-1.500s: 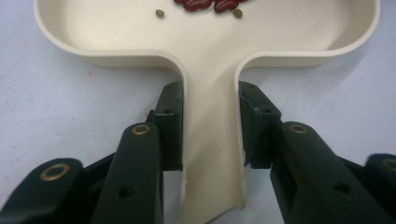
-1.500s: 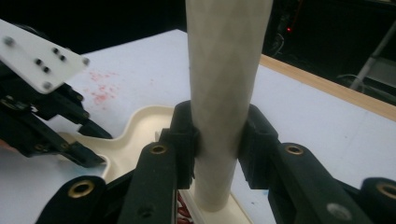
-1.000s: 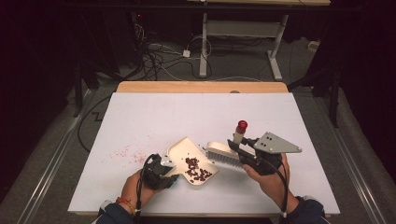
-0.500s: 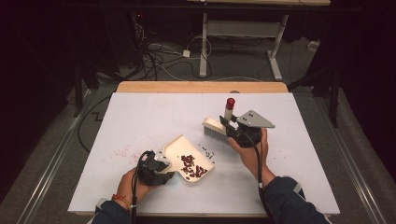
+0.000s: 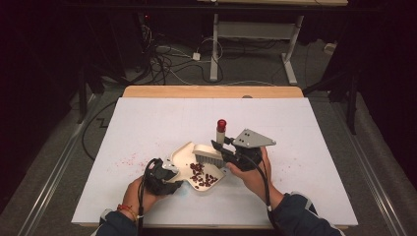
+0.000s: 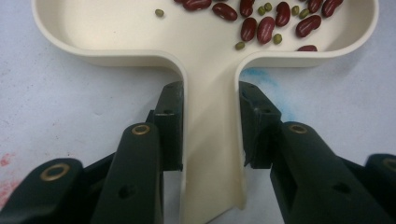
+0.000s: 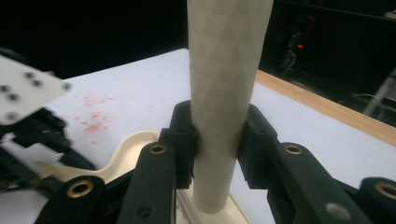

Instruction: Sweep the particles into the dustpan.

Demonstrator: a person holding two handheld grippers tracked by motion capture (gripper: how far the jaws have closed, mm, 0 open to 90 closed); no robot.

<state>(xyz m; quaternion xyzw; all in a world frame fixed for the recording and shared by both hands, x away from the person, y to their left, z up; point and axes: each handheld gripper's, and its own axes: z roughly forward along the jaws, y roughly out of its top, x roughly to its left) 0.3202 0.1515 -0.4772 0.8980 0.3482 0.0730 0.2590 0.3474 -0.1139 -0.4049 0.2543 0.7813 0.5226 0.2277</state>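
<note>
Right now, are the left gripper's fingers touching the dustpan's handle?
Touching. The left gripper view shows both fingers pressed flat against the sides of the cream dustpan's handle, with no gap on either side; the left gripper is shut on it.

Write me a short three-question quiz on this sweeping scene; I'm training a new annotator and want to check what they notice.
1. True or false: the left tool grips the dustpan by its handle.
2. What does the right tool hold? A) a spoon B) the brush by its handle C) a cup
3. What two sorts of things lie in the dustpan?

Key:
1. True; its jaws press on both sides of the handle.
2. B; the cream handle stands upright between the jaws, its red tip up.
3. Red beans and small green beans.
</note>
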